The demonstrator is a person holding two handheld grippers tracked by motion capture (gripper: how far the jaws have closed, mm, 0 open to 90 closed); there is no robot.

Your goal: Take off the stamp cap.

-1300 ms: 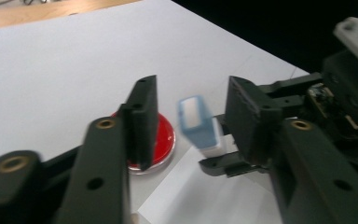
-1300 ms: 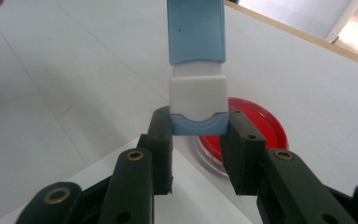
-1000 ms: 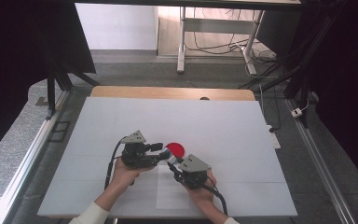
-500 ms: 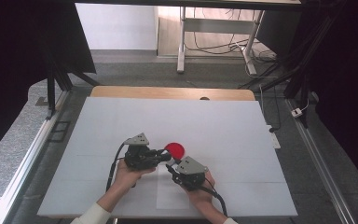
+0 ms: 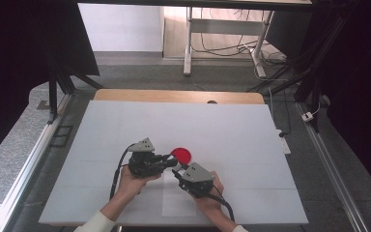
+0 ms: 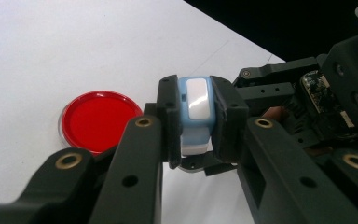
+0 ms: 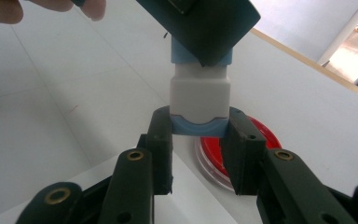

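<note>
Left tool [image 6: 193,116] newly clamped on blue-white block [image 6: 195,109]

From my high view, the small blue-and-white plastic block [image 5: 176,166] is too small to make out between the grippers. In my right gripper view, the flat round red plastic dish [image 7: 261,135] sits partly hidden behind the jaws.

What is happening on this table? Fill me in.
A person is working with two handheld grippers over a white table. Both are shut on the same small blue-and-white block: the left gripper clamps its blue end, its fingers having just closed, and the right gripper holds the other end. A red round dish lies on the table just beyond them, untouched.
</note>
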